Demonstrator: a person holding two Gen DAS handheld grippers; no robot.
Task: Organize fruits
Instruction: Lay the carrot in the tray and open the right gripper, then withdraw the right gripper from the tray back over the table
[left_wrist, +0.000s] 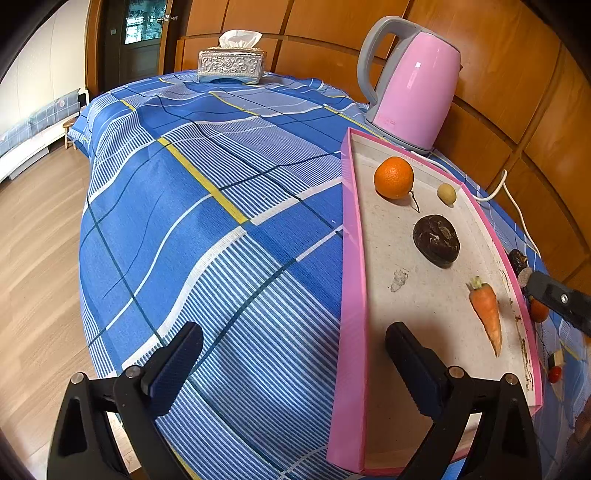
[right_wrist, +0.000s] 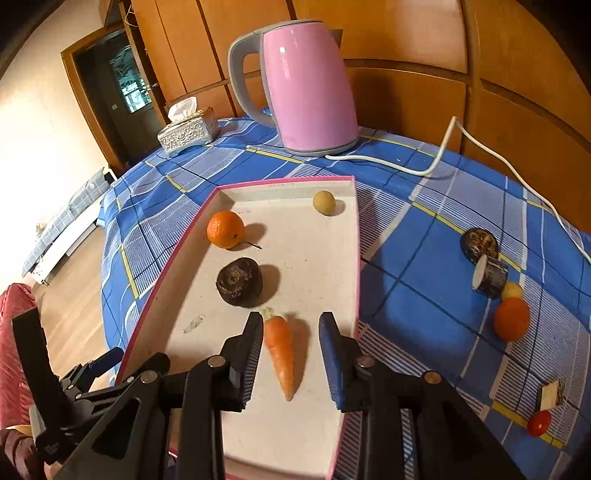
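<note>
Right hand-held gripper (right_wrist: 290, 338) parted narrowly, carrot (right_wrist: 281, 350) lying on tray (right_wrist: 332, 192) floor between fingers, no pad touching. Left hand-held gripper (left_wrist: 295, 369) wide, empty, straddling tray's near wall. Risks: pulling back could clip carrot w/ a finger & roll it; left finger could nudge tray. Orange (right_wrist: 511, 318) & other bits on bench cloth, outside tray.

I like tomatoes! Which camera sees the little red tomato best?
The right wrist view shows it best: the tomato lies whole and unblocked on the tablecloth, beside a cut wedge. In the left wrist view the tomato is only a small red dot near the edge, behind the tray.
</note>
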